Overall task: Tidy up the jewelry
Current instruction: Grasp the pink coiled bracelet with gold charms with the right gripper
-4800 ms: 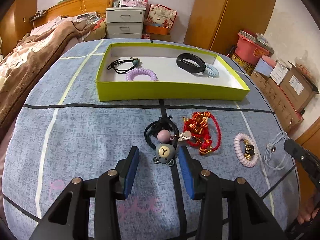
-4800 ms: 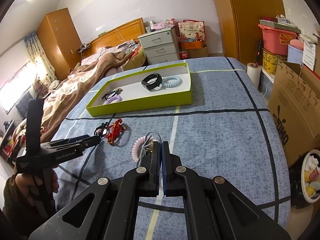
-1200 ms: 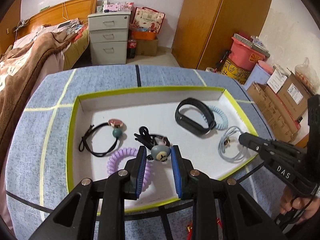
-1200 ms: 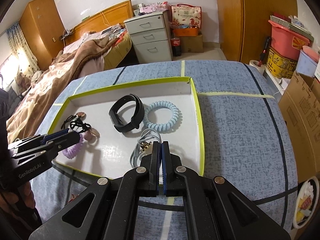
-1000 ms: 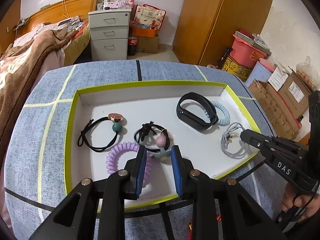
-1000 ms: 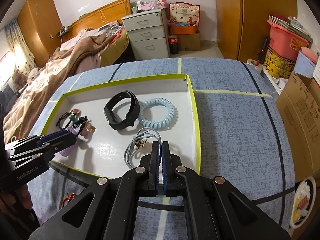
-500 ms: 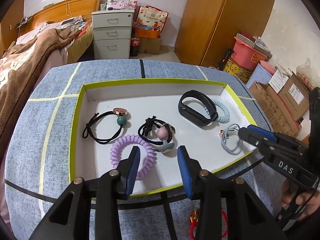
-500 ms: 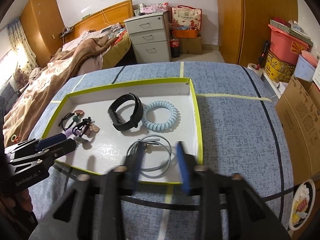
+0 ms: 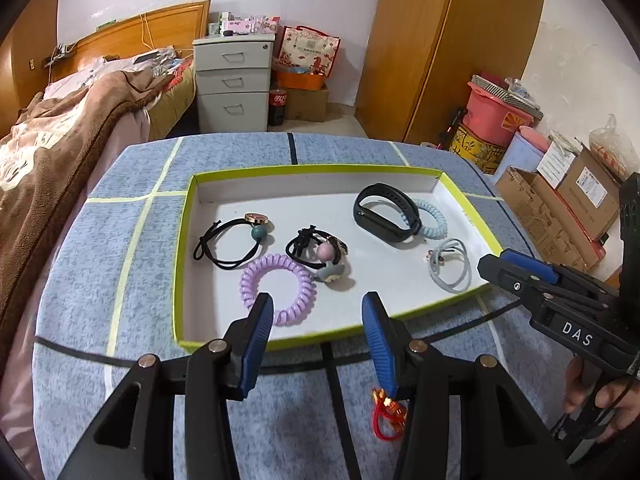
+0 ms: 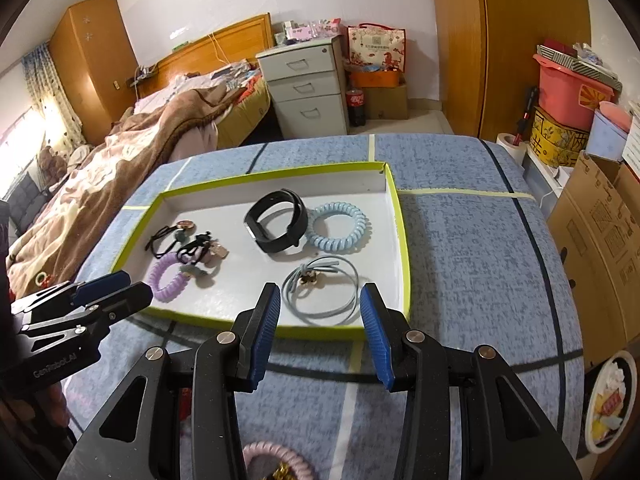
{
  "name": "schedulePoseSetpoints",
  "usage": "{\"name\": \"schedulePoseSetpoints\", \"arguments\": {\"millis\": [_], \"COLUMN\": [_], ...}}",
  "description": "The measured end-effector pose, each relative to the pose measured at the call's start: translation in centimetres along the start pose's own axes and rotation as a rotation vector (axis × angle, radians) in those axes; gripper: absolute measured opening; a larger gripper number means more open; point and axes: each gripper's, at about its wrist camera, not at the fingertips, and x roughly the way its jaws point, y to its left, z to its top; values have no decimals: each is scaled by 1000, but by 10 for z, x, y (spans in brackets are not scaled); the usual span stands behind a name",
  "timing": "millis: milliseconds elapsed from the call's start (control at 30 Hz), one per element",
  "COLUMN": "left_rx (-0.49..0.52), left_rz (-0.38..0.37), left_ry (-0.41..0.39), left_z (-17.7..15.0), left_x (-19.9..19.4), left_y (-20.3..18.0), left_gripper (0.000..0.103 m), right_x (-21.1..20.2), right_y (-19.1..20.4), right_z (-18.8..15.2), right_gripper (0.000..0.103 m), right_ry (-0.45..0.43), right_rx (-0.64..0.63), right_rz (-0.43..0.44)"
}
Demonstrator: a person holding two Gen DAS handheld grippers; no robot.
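Both claws are being opened and drawn back empty: the left gripper [image 9: 318,322] over the near rim of the tray [image 9: 182,248], the right gripper [image 10: 320,312] likewise. The bear hair tie [image 9: 320,252] and grey cord loop [image 10: 320,290], carried a second ago, are now being left lying inside the tray. Still being left outside, nearer on the cloth, are the red knot charm [image 9: 386,416] and pink coil band [image 10: 276,462], judged next.

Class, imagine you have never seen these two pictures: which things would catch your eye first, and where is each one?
First, the lime-edged tray on the blue bedspread, holding hair ties and bands: a purple coil near its front, a black wristband leaning on a pale blue coil towards the back right. Next, the open left gripper and right gripper, both empty. A red charm lies outside the tray.
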Motion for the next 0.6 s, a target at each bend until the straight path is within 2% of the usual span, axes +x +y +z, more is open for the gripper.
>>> {"name": "schedulePoseSetpoints", "arguments": {"millis": [333,600], "left_rx": [-15,-41], "left_rz": [23,8], "left_ry": [-24,-32], "left_z": [-22,-45], "left_x": [-25,-40], "left_y": [2,8], "left_gripper": [49,49], "right_x": [-26,-42], "right_y": [11,12], "right_z": [-19,-42], "right_gripper": [43,43], "right_ry": [-26,-22], "right_rx": [-16,-32], "right_rz": [24,29]}}
